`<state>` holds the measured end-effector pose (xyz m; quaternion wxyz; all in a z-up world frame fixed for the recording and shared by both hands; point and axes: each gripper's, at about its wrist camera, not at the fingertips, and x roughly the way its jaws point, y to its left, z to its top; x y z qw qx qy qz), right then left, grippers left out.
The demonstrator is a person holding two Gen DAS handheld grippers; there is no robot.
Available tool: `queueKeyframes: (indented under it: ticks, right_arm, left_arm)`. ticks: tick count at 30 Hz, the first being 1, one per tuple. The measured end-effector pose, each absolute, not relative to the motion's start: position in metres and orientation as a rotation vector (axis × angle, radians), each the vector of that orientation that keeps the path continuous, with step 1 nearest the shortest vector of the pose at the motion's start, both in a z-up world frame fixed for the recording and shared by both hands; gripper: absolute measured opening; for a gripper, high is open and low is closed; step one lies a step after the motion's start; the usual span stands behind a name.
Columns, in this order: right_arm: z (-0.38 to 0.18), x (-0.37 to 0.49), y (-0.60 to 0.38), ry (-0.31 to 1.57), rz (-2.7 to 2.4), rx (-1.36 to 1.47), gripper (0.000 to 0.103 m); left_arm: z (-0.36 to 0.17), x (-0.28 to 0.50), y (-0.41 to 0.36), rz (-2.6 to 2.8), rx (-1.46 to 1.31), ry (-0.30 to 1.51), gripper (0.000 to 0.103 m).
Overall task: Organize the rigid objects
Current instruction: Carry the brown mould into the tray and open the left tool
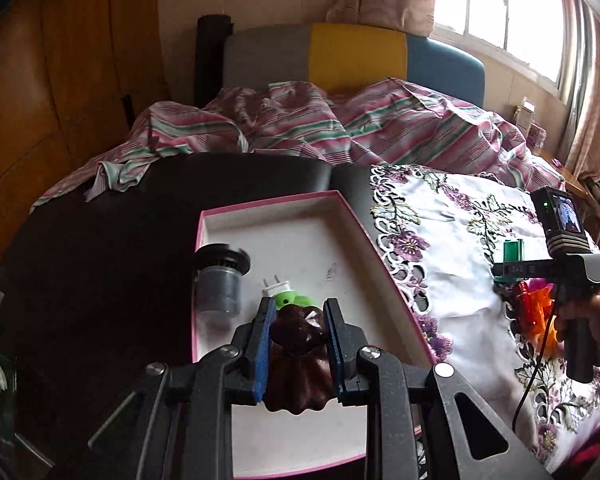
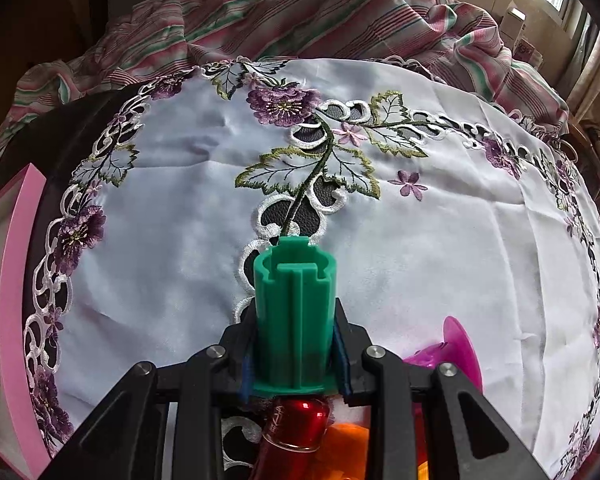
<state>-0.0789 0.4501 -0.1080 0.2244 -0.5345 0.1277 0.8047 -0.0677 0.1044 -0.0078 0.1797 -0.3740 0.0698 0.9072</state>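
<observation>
My left gripper is shut on a dark brown lumpy figurine and holds it over the near end of a pink-rimmed white box. In the box lie a grey cylinder with a black cap and a white-and-green plug. My right gripper is shut on a green plastic tube piece above the embroidered white cloth. The right gripper also shows in the left wrist view, right of the box.
Under the right gripper lie a red cylinder, orange plastic pieces and a magenta piece. The box edge is at the left. A striped blanket lies behind, on the bed. A window is far right.
</observation>
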Motion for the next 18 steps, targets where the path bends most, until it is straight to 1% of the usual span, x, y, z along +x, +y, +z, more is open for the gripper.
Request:
queueKeyframes:
  ticks: [18]
  right_arm:
    - [-0.109, -0.081, 0.448, 0.340, 2.203, -1.454, 0.030]
  left_arm:
    - [-0.021, -0.063, 0.082, 2.586, -1.093, 0.204, 0.024]
